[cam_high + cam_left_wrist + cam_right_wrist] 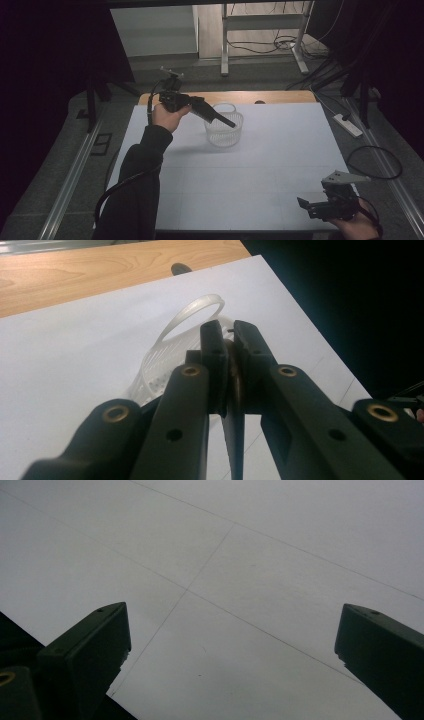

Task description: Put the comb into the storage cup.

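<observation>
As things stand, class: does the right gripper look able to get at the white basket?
Probably yes. The right gripper sits open at the table's near right corner with bare surface up to the basket, though the shut left gripper hangs over its rim.

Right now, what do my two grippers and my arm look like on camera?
Both grippers are black with long angular fingers. The left gripper has brass-coloured rivets along its linkage and a small bracket on top; a black cable trails beside the dark sleeve. The right gripper carries a grey three-cornered plate, with a black cable looping behind it.
</observation>
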A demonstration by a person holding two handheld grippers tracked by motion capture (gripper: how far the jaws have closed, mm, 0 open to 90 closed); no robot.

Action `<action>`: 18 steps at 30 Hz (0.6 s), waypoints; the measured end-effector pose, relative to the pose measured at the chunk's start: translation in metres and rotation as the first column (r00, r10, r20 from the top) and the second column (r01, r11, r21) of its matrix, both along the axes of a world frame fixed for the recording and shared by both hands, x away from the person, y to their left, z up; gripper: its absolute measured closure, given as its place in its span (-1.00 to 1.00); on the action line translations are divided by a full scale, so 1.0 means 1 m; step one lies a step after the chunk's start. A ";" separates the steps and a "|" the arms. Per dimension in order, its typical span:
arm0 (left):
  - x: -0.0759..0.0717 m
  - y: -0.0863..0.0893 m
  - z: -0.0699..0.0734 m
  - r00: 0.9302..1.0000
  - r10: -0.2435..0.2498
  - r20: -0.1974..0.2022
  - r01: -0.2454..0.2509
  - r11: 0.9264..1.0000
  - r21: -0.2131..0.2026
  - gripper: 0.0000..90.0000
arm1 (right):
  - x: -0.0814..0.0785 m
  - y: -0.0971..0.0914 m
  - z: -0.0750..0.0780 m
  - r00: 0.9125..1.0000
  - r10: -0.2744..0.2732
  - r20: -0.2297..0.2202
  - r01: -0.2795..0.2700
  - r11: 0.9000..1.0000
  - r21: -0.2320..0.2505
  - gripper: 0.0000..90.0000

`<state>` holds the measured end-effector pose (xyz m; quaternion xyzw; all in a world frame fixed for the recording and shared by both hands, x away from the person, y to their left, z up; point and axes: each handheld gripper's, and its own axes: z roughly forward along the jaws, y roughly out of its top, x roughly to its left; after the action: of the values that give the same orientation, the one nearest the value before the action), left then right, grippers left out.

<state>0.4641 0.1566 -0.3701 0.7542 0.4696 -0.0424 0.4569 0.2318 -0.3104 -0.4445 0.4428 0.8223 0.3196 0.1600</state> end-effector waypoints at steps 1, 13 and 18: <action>0.001 -0.002 -0.001 1.000 -0.001 -0.001 0.001 1.000 0.007 0.86 | 0.000 0.000 0.000 1.000 0.001 0.000 -0.001 1.000 -0.001 -0.96; 0.007 -0.014 -0.010 1.000 -0.008 -0.008 0.008 1.000 0.021 0.86 | 0.000 0.000 0.000 1.000 0.000 0.001 0.000 1.000 0.001 -0.95; 0.009 -0.016 -0.014 1.000 -0.005 -0.014 0.005 1.000 0.028 0.86 | 0.000 -0.001 0.000 1.000 -0.001 0.001 0.001 1.000 0.002 -0.95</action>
<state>0.4735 0.1405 -0.3845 0.7613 0.4715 -0.0422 0.4430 0.2315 -0.3109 -0.4443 0.4432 0.8217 0.3205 0.1600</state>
